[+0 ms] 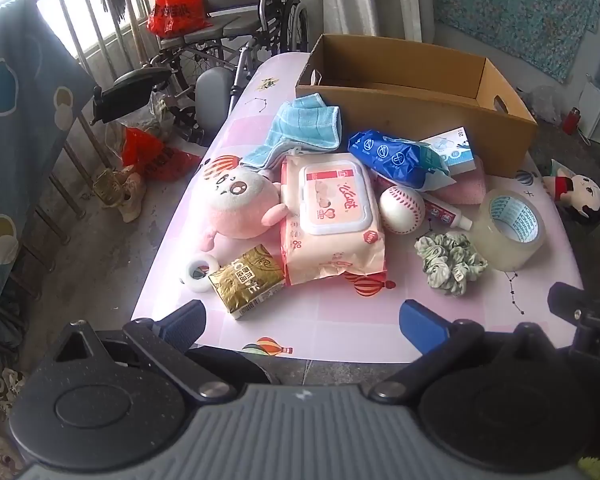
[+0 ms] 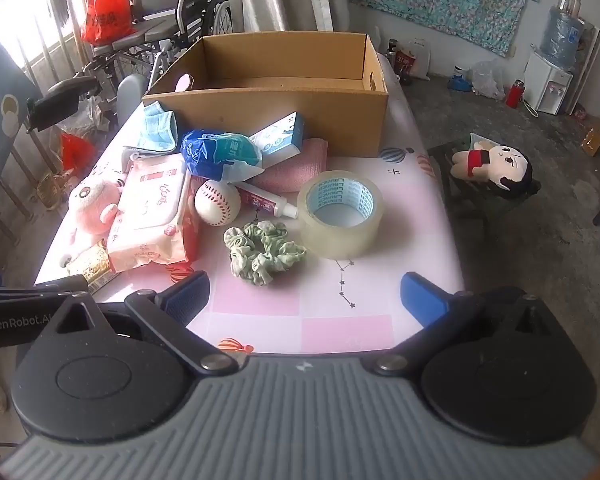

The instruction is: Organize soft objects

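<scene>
Both the left gripper (image 1: pixel 302 322) and right gripper (image 2: pixel 304 296) hang with jaws apart and empty, short of the pile. Nearest the cardboard box (image 2: pixel 284 120): blue cloth (image 1: pixel 304 128), pink towel (image 2: pixel 296 164). Farther from it: ruffled green scrunchie (image 2: pixel 264 252), fuzzy pink plush (image 1: pixel 240 204), hard glossy tape roll (image 2: pixel 340 212).

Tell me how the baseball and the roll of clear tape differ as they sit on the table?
The baseball is a solid white sphere with red stitching; the roll of clear tape is a see-through ring with a hollow blue-printed core. The tape looks bigger than the baseball. The baseball sits beside the wet wipes pack among the clutter, while the tape lies flat more in the open. Both are round, both rest on the table.
</scene>
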`<act>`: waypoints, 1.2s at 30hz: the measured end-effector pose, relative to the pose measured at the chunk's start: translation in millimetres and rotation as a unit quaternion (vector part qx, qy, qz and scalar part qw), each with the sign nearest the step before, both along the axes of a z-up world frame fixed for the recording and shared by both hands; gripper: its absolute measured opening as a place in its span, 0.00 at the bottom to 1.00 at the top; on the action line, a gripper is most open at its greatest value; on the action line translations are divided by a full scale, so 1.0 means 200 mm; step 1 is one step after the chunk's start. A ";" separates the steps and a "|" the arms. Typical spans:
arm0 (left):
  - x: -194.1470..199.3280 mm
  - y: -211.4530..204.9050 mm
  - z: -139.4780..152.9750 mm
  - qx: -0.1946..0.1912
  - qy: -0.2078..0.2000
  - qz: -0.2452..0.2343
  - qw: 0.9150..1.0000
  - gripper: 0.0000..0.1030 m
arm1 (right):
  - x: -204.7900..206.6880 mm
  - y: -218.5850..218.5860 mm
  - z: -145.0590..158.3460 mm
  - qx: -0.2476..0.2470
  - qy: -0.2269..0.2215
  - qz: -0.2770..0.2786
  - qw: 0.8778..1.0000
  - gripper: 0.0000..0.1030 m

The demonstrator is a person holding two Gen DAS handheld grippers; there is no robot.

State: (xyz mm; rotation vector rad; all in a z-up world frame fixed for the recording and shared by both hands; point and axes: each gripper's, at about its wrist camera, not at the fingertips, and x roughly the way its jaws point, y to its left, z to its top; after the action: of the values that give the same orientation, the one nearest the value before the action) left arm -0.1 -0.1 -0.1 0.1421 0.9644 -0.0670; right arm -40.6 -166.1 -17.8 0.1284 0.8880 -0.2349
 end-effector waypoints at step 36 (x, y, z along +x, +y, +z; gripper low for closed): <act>-0.01 0.00 0.01 0.002 0.000 0.000 1.000 1.00 | -0.03 0.01 -0.01 0.005 -0.002 0.000 1.000 0.99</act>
State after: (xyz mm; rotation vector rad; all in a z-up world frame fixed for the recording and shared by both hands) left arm -1.2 0.8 2.0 0.1461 0.9650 -0.0638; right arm -45.7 -164.2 -18.8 0.1392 0.8855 -0.2299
